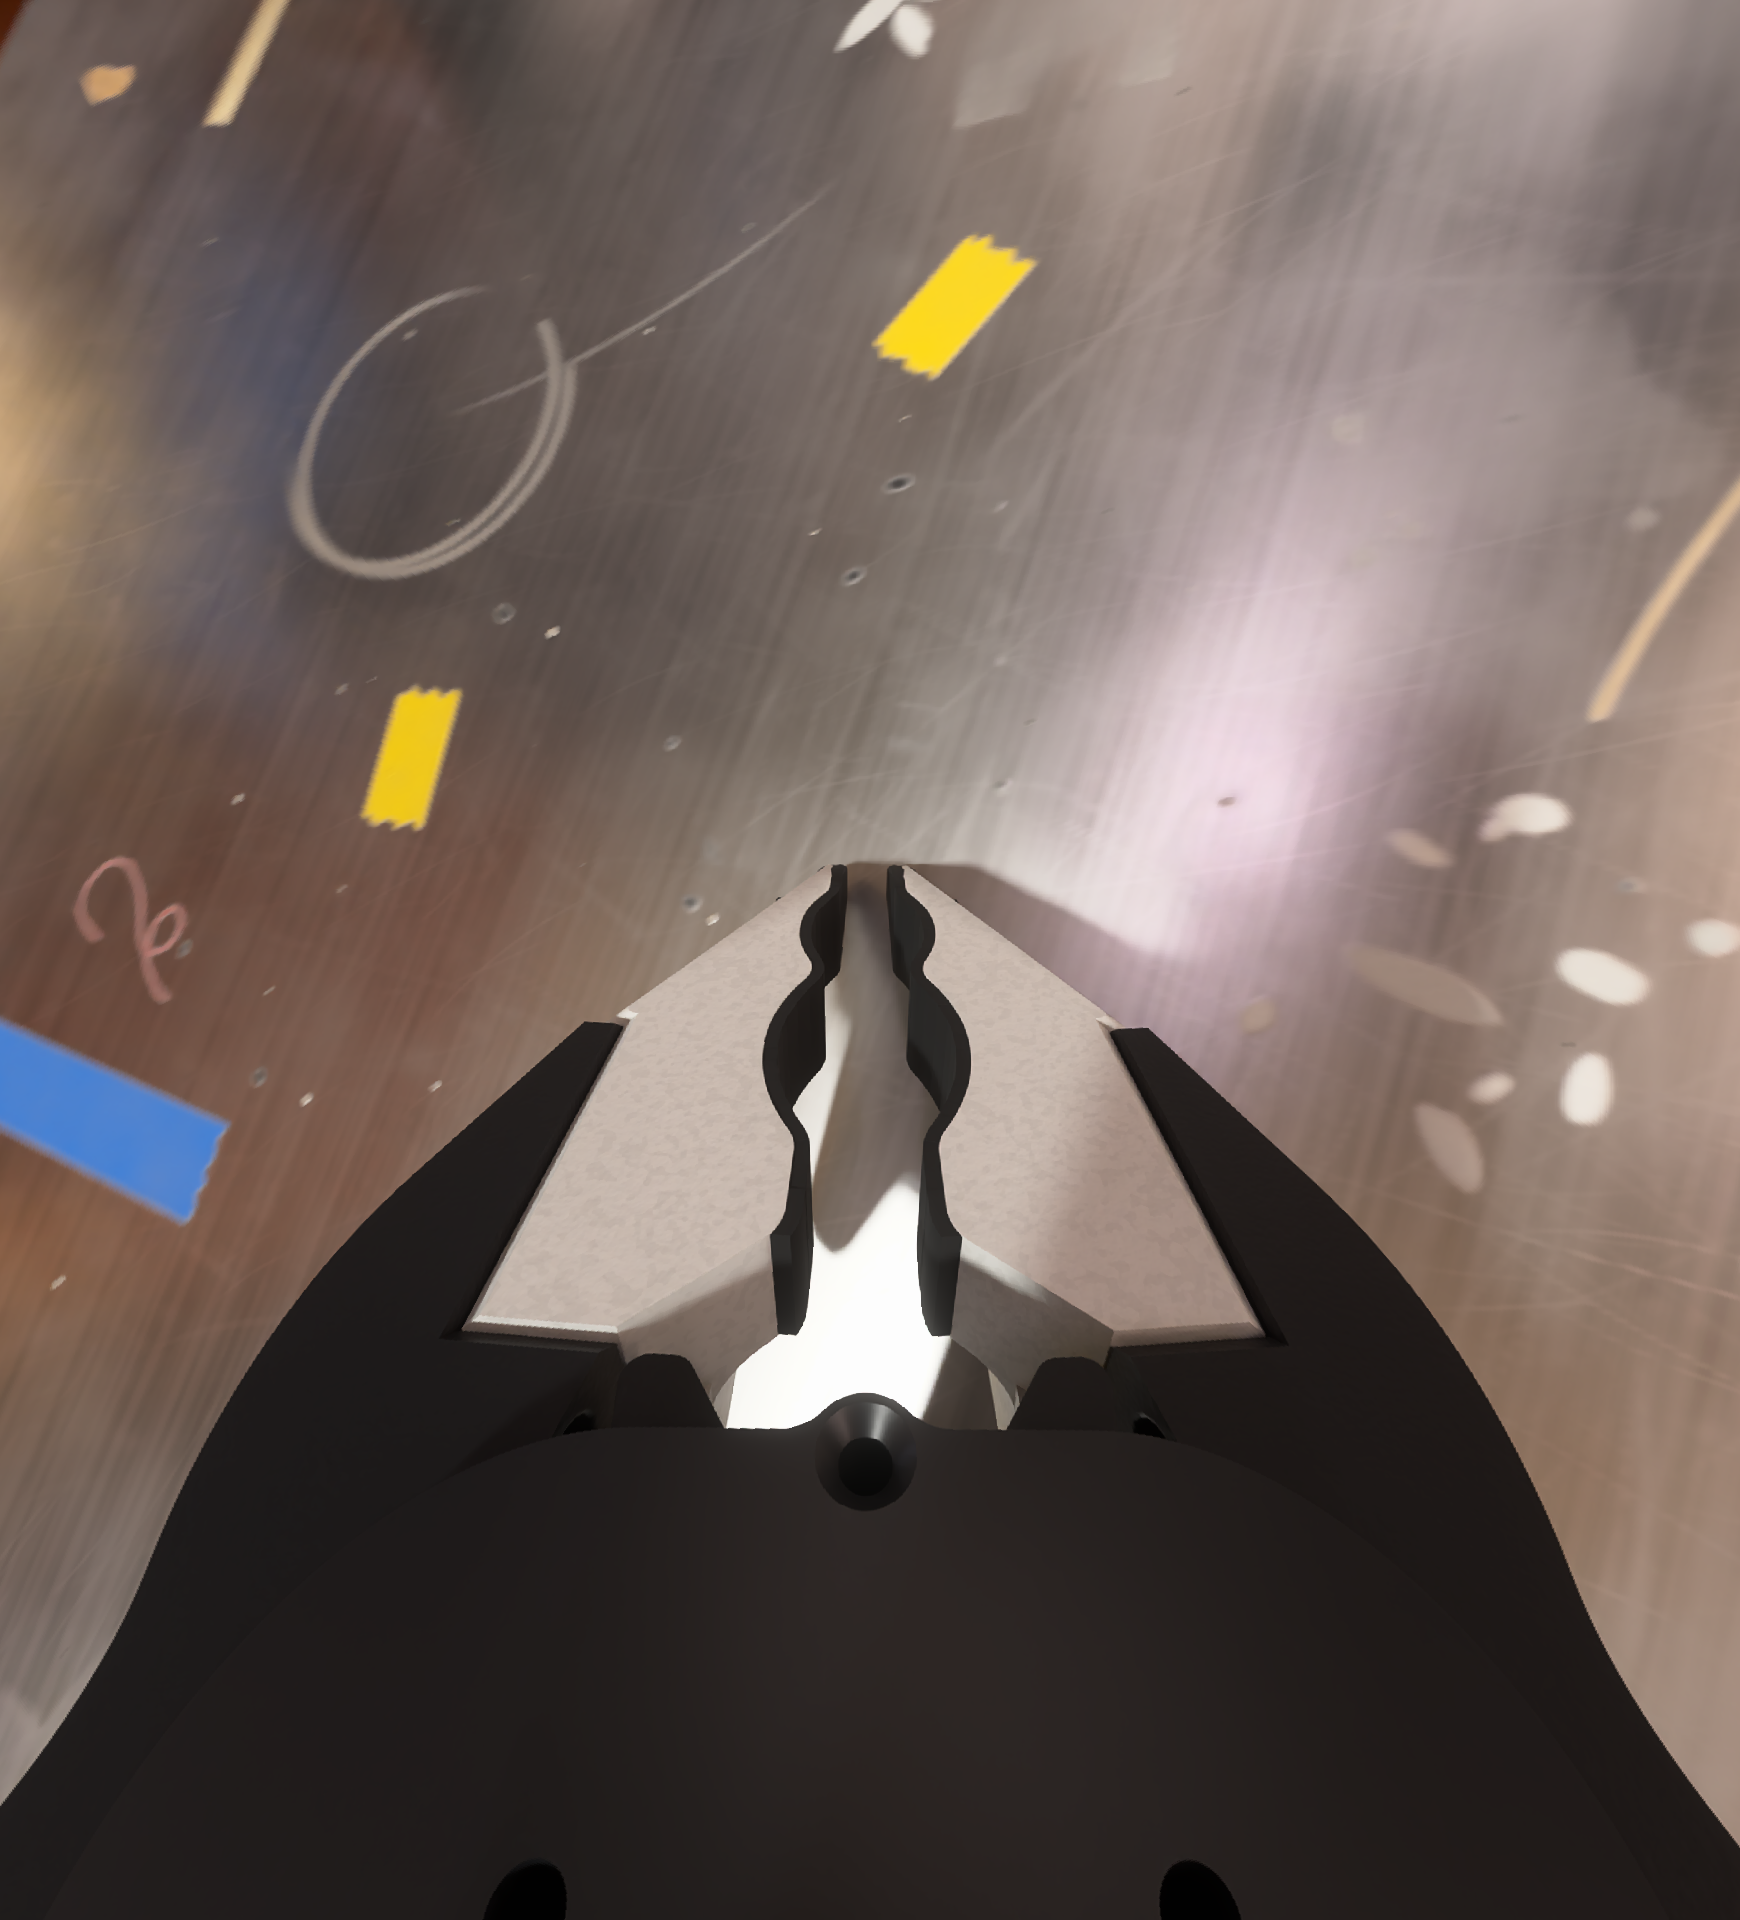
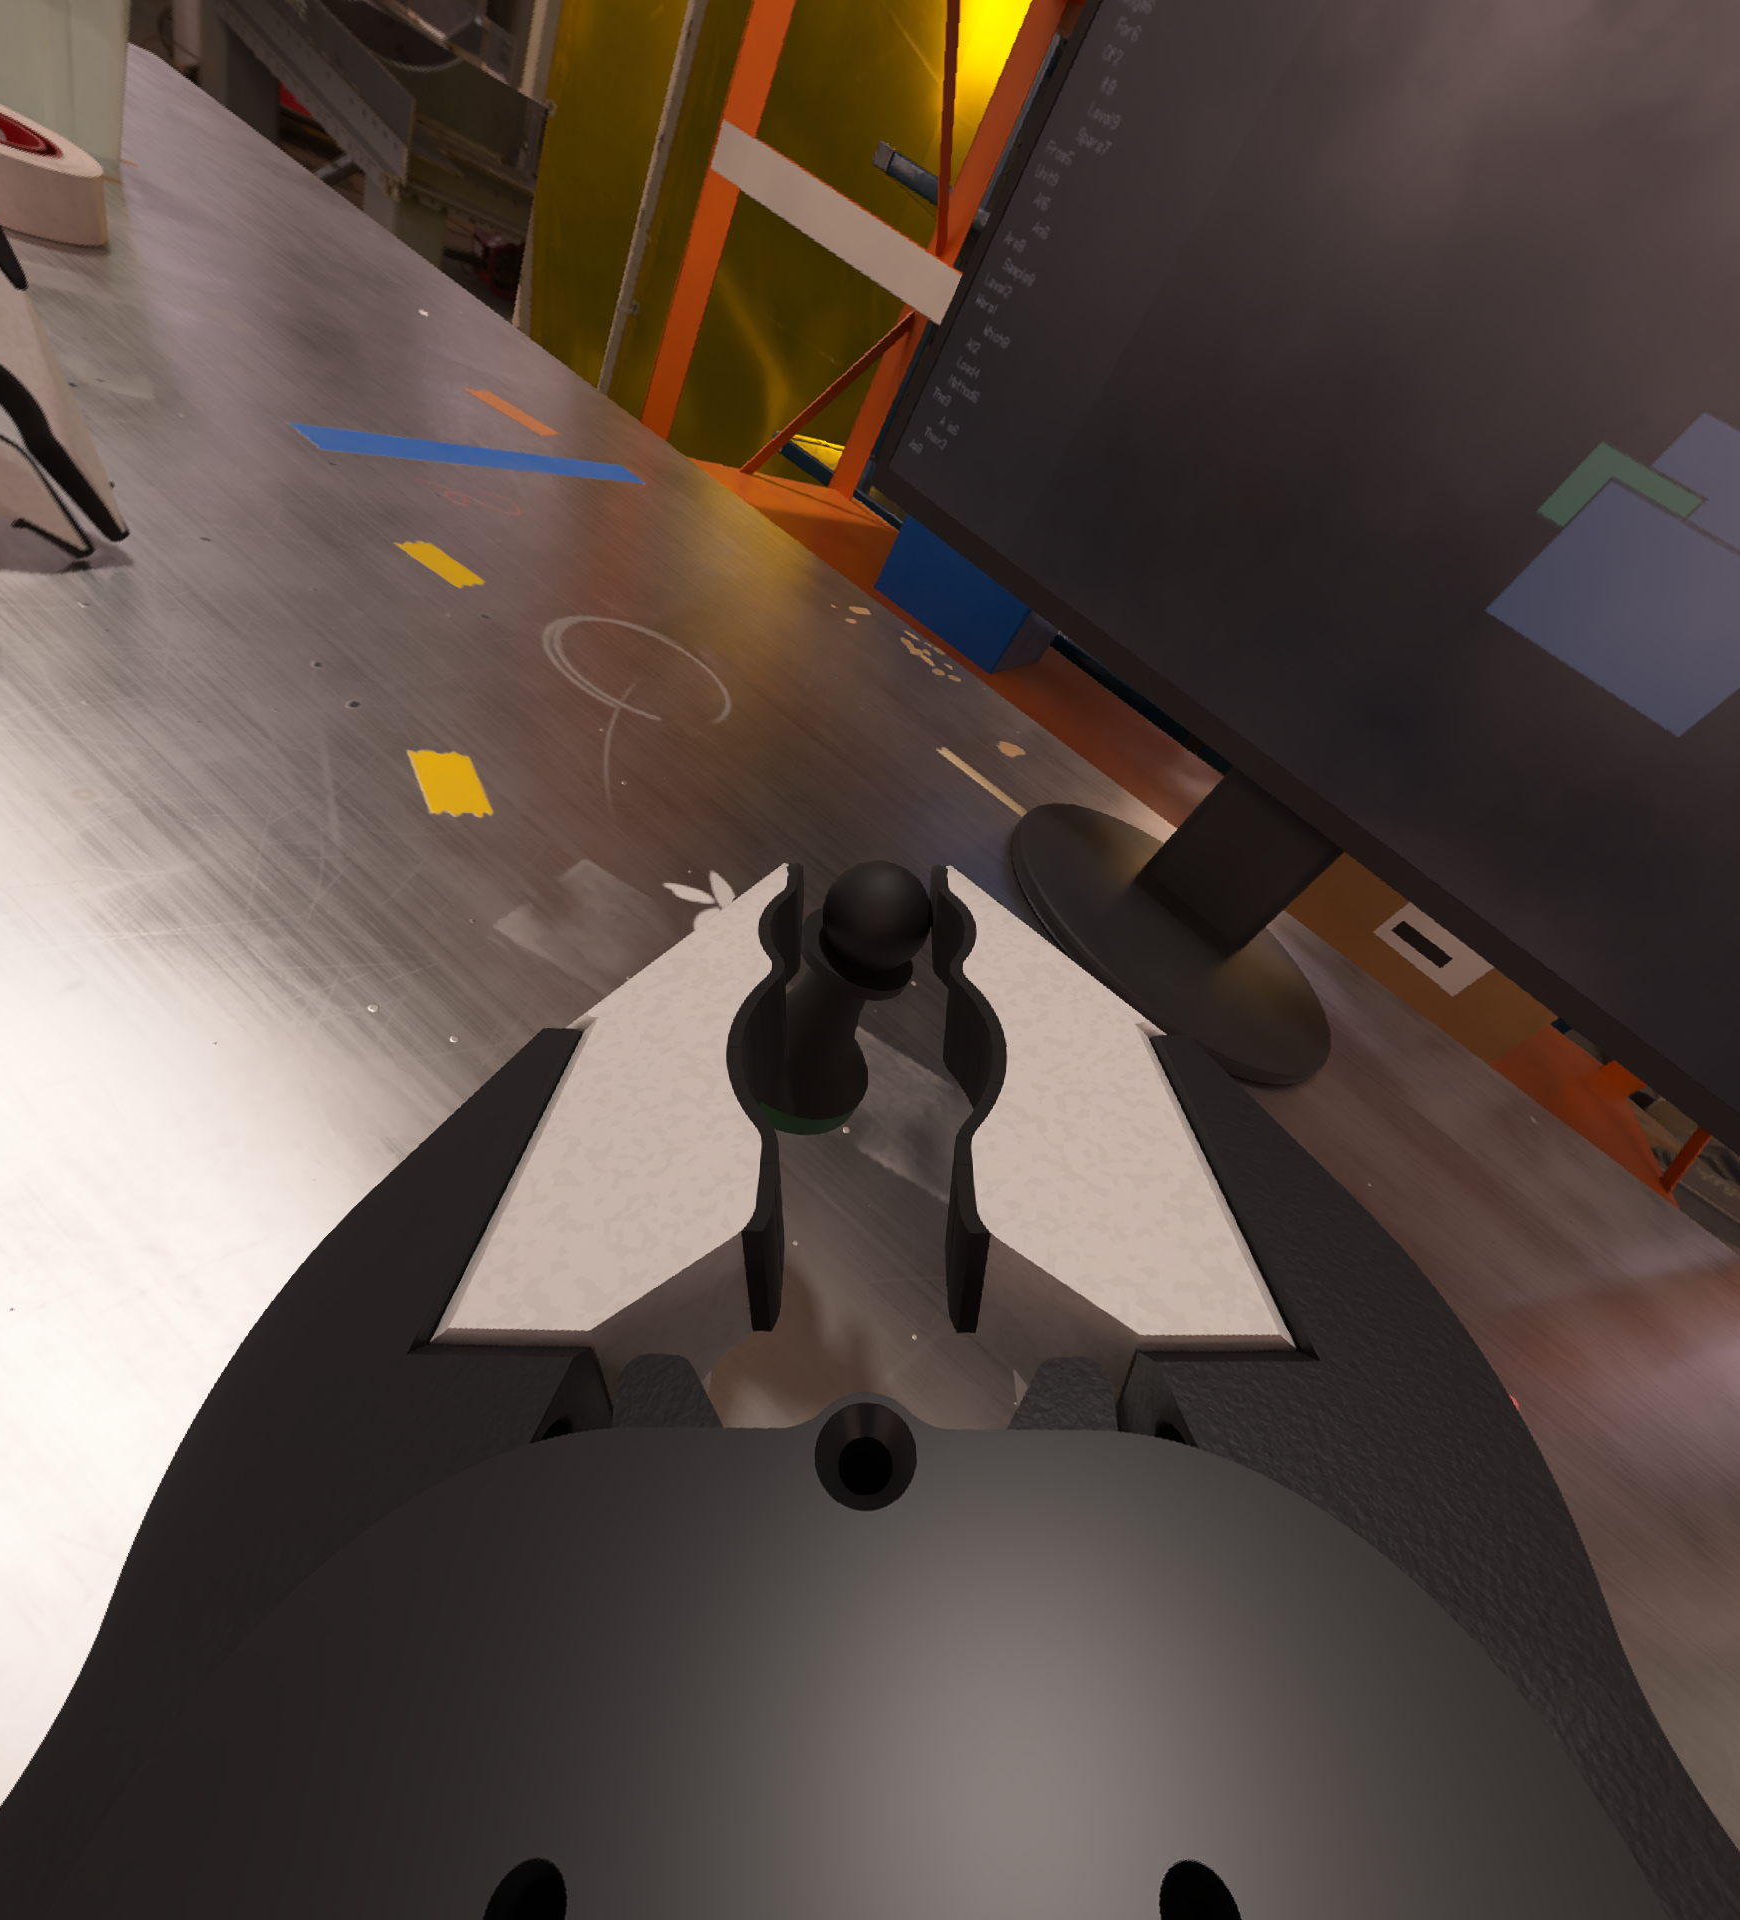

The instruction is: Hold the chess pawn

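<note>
Sitting tilted between right gripper (image 2: 868, 883) jaws, black pawn (image 2: 835, 997), clamped; left gripper (image 1: 867, 871) jaws closed, empty.

A brushed metal tabletop (image 2: 170, 935) fills the scene, scratched and marked with pale scuffs, with bright light glaring off its near left part. A dark monitor (image 2: 1417, 364) stands on a round base (image 2: 1105, 904) at the table's right edge. Left of the monitor's base, two yellow tape pieces (image 2: 448, 781) and a faint scratched ring (image 2: 637, 665) mark the surface; farther left and beyond lies a blue tape strip (image 2: 471, 454). Behind the monitor rises an orange metal frame (image 2: 700, 270) against a yellow backdrop (image 2: 814, 312). A roll of tape (image 2: 35, 177) sits at the table's far left.
</note>
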Tool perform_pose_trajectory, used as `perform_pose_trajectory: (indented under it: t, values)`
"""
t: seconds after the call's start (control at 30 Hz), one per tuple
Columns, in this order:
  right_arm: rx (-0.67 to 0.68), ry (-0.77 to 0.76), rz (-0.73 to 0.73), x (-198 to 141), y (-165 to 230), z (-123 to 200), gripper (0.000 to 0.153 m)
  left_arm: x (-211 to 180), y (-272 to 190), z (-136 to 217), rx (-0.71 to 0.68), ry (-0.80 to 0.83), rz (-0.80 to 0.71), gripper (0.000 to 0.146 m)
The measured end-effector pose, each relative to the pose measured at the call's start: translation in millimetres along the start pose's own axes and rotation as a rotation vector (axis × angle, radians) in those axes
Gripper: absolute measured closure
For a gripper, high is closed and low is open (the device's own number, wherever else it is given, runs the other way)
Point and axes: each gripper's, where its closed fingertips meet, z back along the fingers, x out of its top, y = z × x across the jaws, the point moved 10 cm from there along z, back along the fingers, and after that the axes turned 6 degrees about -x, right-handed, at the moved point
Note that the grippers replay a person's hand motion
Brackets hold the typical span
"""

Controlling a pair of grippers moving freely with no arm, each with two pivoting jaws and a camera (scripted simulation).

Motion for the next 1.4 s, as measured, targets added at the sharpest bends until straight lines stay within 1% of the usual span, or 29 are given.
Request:
perform_pose_trajectory:
  t: [0.1,0.17,0.27,0.33,0.4,0.47,0.5,0.57,0.63,0.73,0.8,0.9,1.0,1.07,1.13,1.2,1.27,1.33,1.4]
  values:
    - [0.006,0.001,0.005,-0.1,1.2,-0.7,0.128,-6.0,8.8,3.2,0.071,-0.007,0.027,0.139]
    - [0.006,0.001,0.008,0.0,1.6,-0.6,0.128,-6.4,12.4,8.3,0.074,-0.048,0.064,0.135]
    - [0.001,0.000,0.006,0.2,1.1,-0.2,0.128,-7.1,14.6,16.0,0.031,-0.118,0.130,0.127]
    - [-0.001,0.000,0.005,0.4,0.8,0.0,0.128,-9.0,14.3,20.6,-0.014,-0.149,0.166,0.116]
    - [-0.003,-0.001,0.006,0.7,0.7,0.3,0.128,-12.1,11.8,25.6,-0.041,-0.174,0.166,0.107]
    - [-0.004,-0.004,0.008,1.2,0.8,0.6,0.128,-16.0,8.2,28.8,-0.081,-0.152,0.161,0.099]
    - [-0.004,-0.005,0.007,1.3,0.8,0.6,0.128,-18.4,7.7,29.1,-0.095,-0.126,0.163,0.098]
    - [-0.003,-0.006,0.005,1.4,1.0,0.4,0.128,-23.3,7.8,27.6,-0.071,-0.052,0.153,0.100]
    - [-0.001,-0.006,0.005,1.4,1.5,0.1,0.128,-25.9,9.3,25.7,-0.030,-0.017,0.137,0.107]
    - [-0.004,-0.007,0.007,1.8,1.9,0.2,0.128,-26.3,17.7,28.7,0.039,-0.069,0.181,0.118]
    - [-0.006,-0.012,-0.002,2.3,1.7,0.0,0.128,-28.0,30.7,32.7,0.124,-0.126,0.255,0.119]
    - [-0.002,-0.011,-0.023,2.0,1.6,-2.6,0.128,-37.3,64.2,33.2,0.201,-0.138,0.447,0.115]
    - [0.004,-0.004,-0.030,0.6,2.2,-4.7,0.128,-48.0,96.2,29.2,0.167,-0.119,0.691,0.110]
    - [0.002,0.002,-0.026,-0.5,2.4,-4.5,0.128,-51.4,107.2,24.1,0.144,-0.118,0.783,0.112]
    - [-0.005,0.006,-0.025,-1.1,1.3,-3.8,0.128,-52.0,111.4,21.1,0.069,-0.096,0.794,0.121]
    - [-0.012,0.005,-0.031,-1.5,-0.3,-2.9,0.128,-50.9,109.3,20.4,0.056,-0.079,0.772,0.129]
    - [-0.017,0.005,-0.036,-2.1,-1.7,-2.4,0.128,-49.2,104.3,19.5,0.048,-0.069,0.742,0.134]
    - [-0.017,0.006,-0.037,-2.5,-2.1,-2.5,0.128,-46.4,97.9,18.7,-0.004,-0.059,0.721,0.139]
    - [-0.015,0.006,-0.030,-2.3,-1.6,-2.4,0.128,-42.8,90.8,17.0,-0.036,-0.067,0.706,0.141]
